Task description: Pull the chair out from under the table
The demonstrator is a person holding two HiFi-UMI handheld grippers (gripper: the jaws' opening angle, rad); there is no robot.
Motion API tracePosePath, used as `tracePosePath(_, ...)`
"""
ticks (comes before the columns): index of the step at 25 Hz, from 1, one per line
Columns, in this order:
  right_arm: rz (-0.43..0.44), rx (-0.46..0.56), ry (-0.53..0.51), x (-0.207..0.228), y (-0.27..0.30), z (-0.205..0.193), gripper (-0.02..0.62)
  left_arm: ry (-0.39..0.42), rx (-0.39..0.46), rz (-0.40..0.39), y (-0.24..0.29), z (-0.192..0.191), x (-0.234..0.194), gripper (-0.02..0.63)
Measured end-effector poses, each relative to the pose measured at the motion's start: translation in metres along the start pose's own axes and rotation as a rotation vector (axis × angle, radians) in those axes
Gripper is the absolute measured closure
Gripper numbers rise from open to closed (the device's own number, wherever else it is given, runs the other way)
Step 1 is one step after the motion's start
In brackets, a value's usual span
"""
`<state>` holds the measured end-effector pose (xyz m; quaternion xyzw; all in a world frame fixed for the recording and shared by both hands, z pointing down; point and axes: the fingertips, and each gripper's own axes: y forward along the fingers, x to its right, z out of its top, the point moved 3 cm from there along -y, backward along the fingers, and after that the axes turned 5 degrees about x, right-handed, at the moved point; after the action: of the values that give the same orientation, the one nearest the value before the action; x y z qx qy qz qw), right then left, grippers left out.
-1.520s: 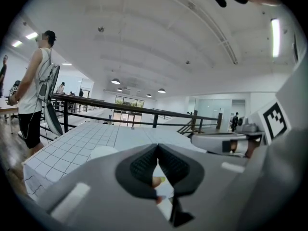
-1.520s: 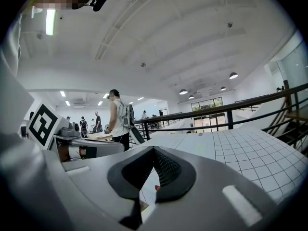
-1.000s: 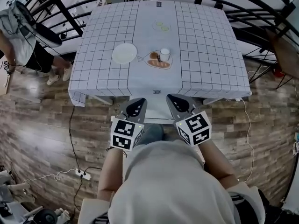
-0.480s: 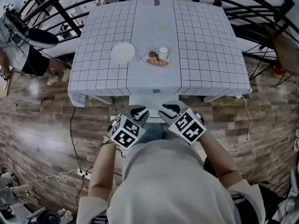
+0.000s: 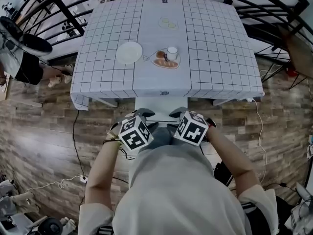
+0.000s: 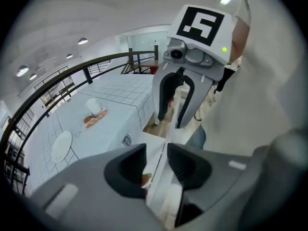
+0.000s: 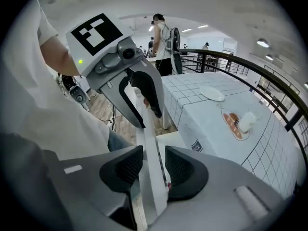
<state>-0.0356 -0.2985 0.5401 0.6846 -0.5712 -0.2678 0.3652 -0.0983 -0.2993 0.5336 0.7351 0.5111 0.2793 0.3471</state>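
White, flat-edged chair back (image 7: 147,129) between just-opening ribbed grey jaws of left tool (image 6: 156,162) and right tool (image 7: 154,166), ungripped.

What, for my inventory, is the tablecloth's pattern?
The tablecloth is white with a thin dark grid; head view shows it best.

Indoor dining area: checked-cloth table (image 5: 215,58), black railing (image 7: 250,69), wood-plank floor (image 5: 39,126).

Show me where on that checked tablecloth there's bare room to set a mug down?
The whole right half of the white checked tablecloth is bare, right of the small dish holding bread and a white cup. A narrower strip lies left of the round white plate. The middle, where those two sit, is crowded.
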Motion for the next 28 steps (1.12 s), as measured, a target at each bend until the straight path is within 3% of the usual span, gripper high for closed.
tracePosePath(4, 0.096, 0.007, 0.032, -0.008, -0.002, 0.006, 0.437, 0.017, -0.042, -0.126, 0.003, -0.001, 0.013, 0.377)
tracePosePath(12, 0.116, -0.133, -0.117, -0.022, 0.017, -0.005, 0.4, 0.103, -0.158, -0.157, 0.02, -0.019, 0.028, 0.354)
tracePosePath(21, 0.087, -0.23, -0.242, -0.025, 0.053, -0.008, 0.391, 0.217, -0.271, -0.165, 0.042, -0.036, 0.028, 0.36)
tracePosePath(28, 0.087, -0.249, -0.244, -0.025, 0.073, -0.024, 0.401, 0.26, -0.305, -0.154, 0.059, -0.044, 0.026, 0.439)
